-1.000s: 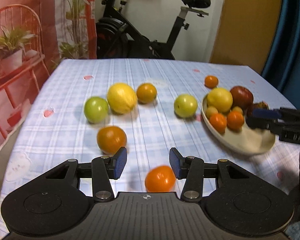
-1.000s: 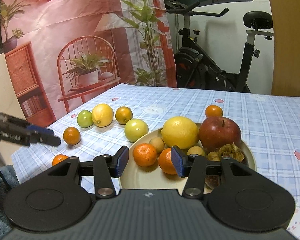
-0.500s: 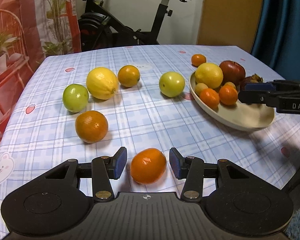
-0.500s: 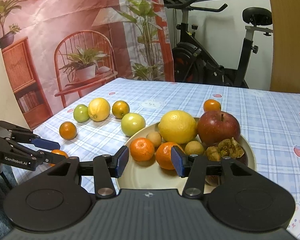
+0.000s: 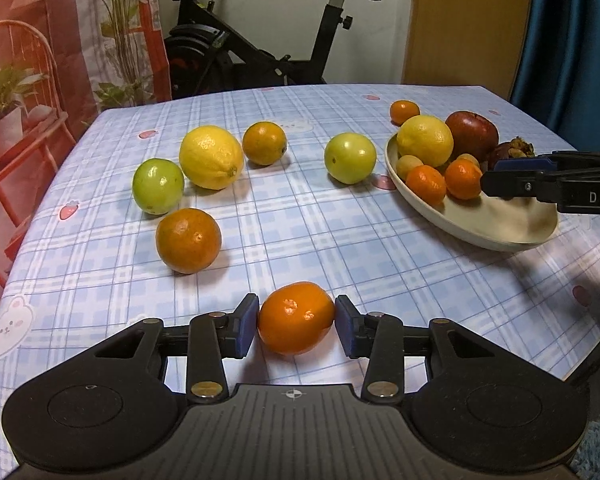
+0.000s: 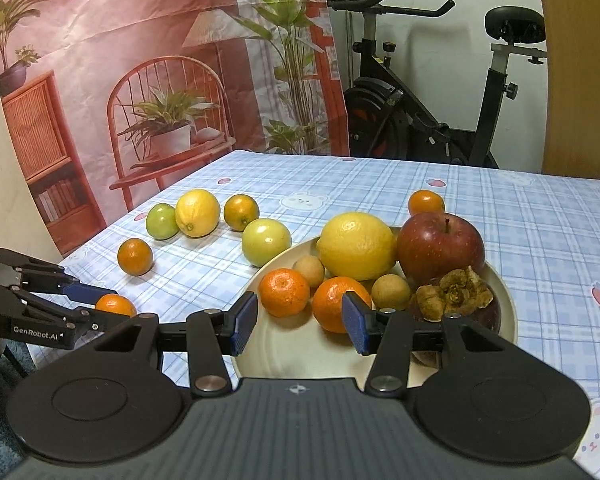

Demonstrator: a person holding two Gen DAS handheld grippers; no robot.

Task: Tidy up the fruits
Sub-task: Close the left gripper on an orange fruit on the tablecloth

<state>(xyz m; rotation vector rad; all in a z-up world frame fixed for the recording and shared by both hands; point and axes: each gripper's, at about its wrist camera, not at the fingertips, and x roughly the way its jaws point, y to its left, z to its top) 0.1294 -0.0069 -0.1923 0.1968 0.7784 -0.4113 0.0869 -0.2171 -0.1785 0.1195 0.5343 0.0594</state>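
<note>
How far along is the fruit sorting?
Done: lemon, apple and small citrus sit in the plate. In hand: left gripper has just been closing on a tangerine, still on the tablecloth. Left: six fruits outside. Right gripper hovers open over the plate.

Exercise bike (image 6: 440, 92); printed backdrop (image 6: 140, 60)

"genrobot.ai" on the left tongs (image 6: 100, 302); "das" on the right tongs (image 5: 490, 178).
</note>
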